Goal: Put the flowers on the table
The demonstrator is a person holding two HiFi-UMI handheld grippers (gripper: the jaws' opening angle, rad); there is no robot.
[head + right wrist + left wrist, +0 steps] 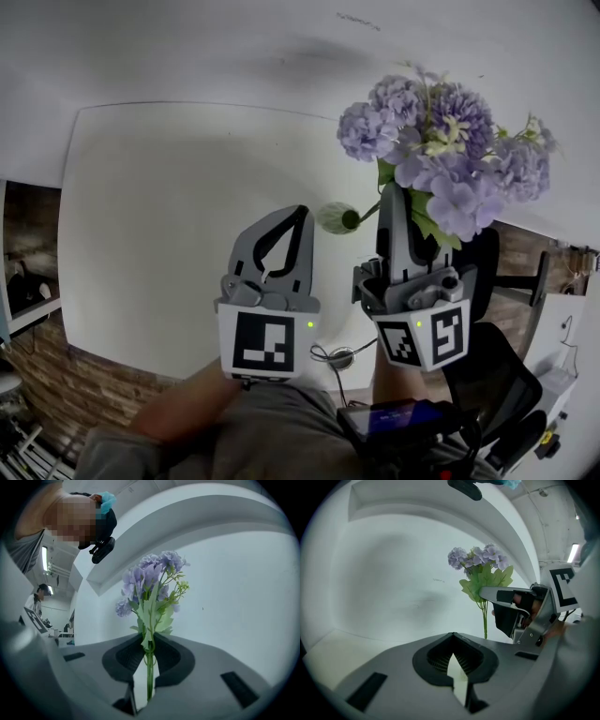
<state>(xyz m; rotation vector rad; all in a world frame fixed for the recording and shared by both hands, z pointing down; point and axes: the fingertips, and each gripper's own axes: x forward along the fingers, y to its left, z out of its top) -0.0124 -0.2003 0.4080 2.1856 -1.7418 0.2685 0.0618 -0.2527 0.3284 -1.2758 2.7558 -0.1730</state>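
A bunch of purple artificial flowers with green leaves is held up over the white table. My right gripper is shut on the thin green stem, which runs up between its jaws to the blooms. In the left gripper view the flowers stand above the right gripper, and the stem hangs down below it. My left gripper is just to the left of the right one; its tips meet and it holds nothing.
The table's front edge runs along the lower left, with a brick-patterned surface beyond it. A black office chair stands at the right. A dark device with a blue screen and a cable sit close to the person's body.
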